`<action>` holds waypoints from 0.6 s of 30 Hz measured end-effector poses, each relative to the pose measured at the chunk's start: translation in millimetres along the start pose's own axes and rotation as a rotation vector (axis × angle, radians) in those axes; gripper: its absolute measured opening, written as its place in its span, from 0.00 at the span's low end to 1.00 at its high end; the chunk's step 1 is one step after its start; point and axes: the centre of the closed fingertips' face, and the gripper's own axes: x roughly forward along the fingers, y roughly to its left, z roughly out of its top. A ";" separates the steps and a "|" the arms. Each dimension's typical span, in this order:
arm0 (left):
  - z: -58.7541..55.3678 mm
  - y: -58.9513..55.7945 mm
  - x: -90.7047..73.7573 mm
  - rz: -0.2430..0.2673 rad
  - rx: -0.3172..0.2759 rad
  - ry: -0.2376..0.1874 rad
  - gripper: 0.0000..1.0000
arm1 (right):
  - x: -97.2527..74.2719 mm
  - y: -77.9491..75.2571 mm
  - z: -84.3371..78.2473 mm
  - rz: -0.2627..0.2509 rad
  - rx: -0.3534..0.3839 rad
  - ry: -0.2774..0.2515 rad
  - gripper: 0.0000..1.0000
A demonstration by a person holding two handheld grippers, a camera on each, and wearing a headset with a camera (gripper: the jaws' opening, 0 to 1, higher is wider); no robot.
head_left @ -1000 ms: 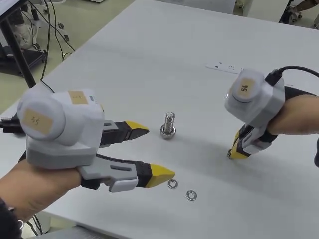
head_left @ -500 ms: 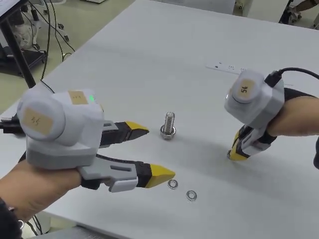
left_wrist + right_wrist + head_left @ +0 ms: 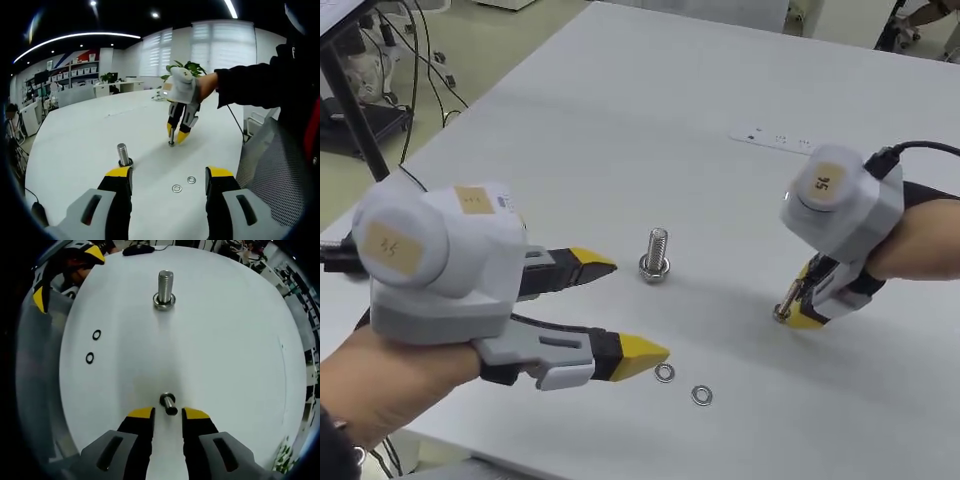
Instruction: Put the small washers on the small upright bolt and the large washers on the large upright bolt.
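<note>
Left gripper (image 3: pixel 632 308): jaws wide, empty, beside two small silver ring washers (image 3: pixel 665 373)
Right gripper (image 3: pixel 802 305): jaws slightly parted, tips just behind short thin steel bolt (image 3: pixel 168 403)
Large threaded steel bolt (image 3: pixel 654 252): upright, between the grippers
Next, likely: straddle one washer's rim, close gently

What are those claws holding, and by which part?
Nothing, apparently. The left gripper is open and empty; fingers of the right gripper flank the small bolt without visibly touching it.

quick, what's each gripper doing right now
Left gripper: open, holding nothing.
Right gripper: slightly open, tongs flanking the small bolt, not clamped on it.
</note>
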 end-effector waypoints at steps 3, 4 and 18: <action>0.1 -0.3 0.4 -0.002 0.001 0.001 0.58 | -1.9 2.8 -4.1 -0.002 0.005 -0.001 0.23; 0.3 -0.3 0.7 -0.002 0.002 0.000 0.58 | -2.3 4.0 -5.1 -0.002 0.007 0.000 0.24; 2.0 -0.7 1.9 -0.006 0.006 -0.003 0.58 | -8.4 37.7 -1.9 0.018 0.003 -0.040 0.25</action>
